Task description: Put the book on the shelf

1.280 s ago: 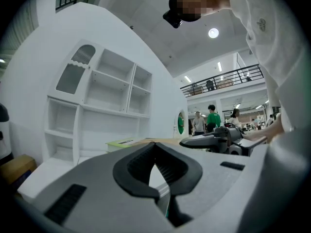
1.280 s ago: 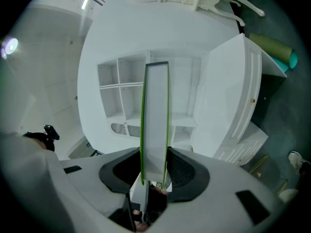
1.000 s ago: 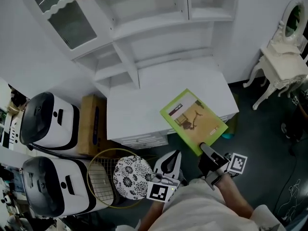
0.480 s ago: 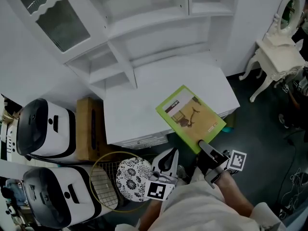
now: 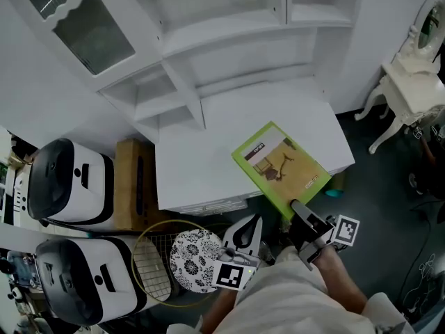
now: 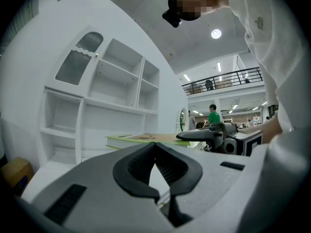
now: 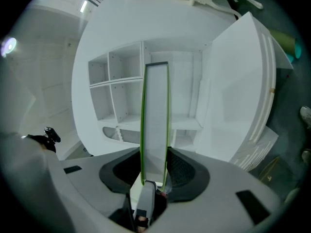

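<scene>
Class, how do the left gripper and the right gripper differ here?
The right gripper is shut on the green book; the left gripper is shut on nothing. The right gripper is rolled on its side, holding the book flat; the left gripper sits upright. Both face the white shelf unit.

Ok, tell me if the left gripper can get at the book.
Likely yes: the book, clamped in the right gripper, hangs beside the left gripper, nothing between, though the left jaws are shut.

We count one book, one shelf, a left claw and a right claw. Left of the shelf sit two white machines and one cardboard box.
</scene>
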### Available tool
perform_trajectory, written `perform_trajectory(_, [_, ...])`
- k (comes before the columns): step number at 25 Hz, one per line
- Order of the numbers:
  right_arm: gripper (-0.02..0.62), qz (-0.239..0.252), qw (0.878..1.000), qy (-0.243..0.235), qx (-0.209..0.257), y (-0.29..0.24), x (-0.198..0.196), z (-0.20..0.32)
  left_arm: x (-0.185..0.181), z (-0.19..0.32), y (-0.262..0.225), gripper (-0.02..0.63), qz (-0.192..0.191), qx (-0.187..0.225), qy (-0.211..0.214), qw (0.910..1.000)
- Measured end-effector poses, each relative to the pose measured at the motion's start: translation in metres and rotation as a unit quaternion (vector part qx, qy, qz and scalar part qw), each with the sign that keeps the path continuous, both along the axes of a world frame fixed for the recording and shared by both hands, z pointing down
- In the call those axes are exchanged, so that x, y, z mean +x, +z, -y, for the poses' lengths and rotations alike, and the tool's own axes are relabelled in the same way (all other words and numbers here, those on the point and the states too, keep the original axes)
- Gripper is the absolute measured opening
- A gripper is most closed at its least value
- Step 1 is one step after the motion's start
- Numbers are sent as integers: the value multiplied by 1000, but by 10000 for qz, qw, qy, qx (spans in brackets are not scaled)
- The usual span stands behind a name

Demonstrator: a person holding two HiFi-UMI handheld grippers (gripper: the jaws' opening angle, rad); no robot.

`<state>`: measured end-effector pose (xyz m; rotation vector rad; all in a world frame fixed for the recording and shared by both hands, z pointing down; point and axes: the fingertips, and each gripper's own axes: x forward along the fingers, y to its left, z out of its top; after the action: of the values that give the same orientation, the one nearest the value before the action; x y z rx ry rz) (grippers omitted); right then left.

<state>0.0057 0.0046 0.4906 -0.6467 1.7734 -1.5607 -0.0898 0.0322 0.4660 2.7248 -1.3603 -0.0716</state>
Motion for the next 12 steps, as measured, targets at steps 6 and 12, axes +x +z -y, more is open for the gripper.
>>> perform_trajectory(6, [160,32,9999,-145,75,-10,4,44,7,39,-9,3,70,42,-132,9999])
perform_trajectory(12, [160,34,9990,-326,304,-12,11,61,15,57,-7,3,106,175,-271,9994])
